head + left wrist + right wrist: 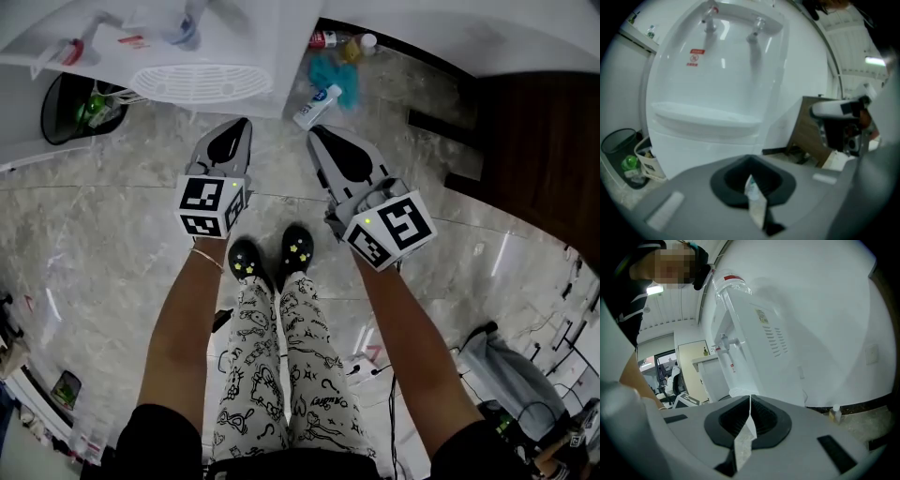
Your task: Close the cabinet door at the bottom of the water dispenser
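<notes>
The white water dispenser (234,42) stands in front of me, its round drip tray (202,80) facing my feet. The left gripper view shows its two taps (710,21) and, below the tray, the white lower front panel (703,152), which lies flush; no door stands out from it. In the right gripper view the dispenser (759,343) shows from the side. My left gripper (246,123) and right gripper (313,131) hover side by side above the floor, a short way from the dispenser's base. Both are shut on nothing.
A black bin (70,108) holding a green bottle stands left of the dispenser. Several bottles (317,105) and a teal cloth (337,80) lie on the floor at its right. Dark wooden furniture (534,141) fills the right. My shoes (272,258) stand just behind the grippers.
</notes>
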